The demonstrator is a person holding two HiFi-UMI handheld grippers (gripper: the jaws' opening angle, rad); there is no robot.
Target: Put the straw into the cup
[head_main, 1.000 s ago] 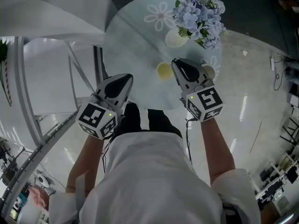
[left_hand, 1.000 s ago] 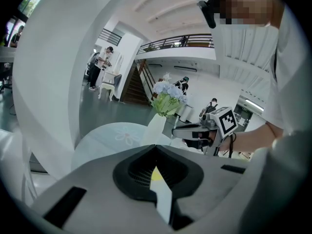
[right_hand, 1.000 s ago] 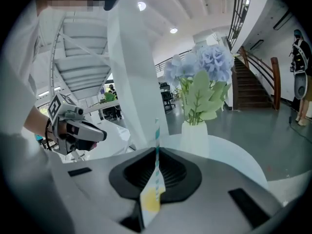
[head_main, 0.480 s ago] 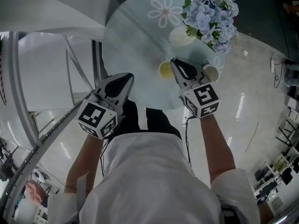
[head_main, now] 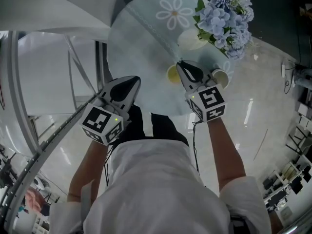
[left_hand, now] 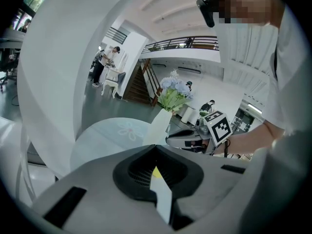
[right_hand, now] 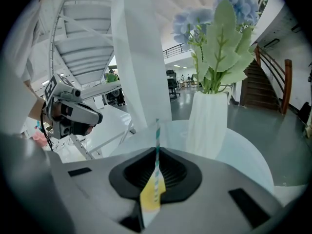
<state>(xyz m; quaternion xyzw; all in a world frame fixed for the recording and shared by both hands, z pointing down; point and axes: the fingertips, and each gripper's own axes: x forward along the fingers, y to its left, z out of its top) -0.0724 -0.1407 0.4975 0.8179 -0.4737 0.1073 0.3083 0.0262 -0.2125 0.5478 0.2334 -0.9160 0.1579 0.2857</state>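
Right gripper (head_main: pixel 181 66) fingers pinched on the striped straw (right_hand: pixel 156 145), yellow cup (head_main: pixel 171 74) just beside them. That thin straw could pivot and miss the rim! Left gripper (head_main: pixel 132 81) clenched, empty.

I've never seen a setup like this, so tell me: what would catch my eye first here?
The bunch of blue flowers in a white vase on the far side of the round table stands out first. Then the right hand-held gripper, shut on a green-striped straw close to a yellow cup, and the left hand-held gripper, shut on a white paper strip.
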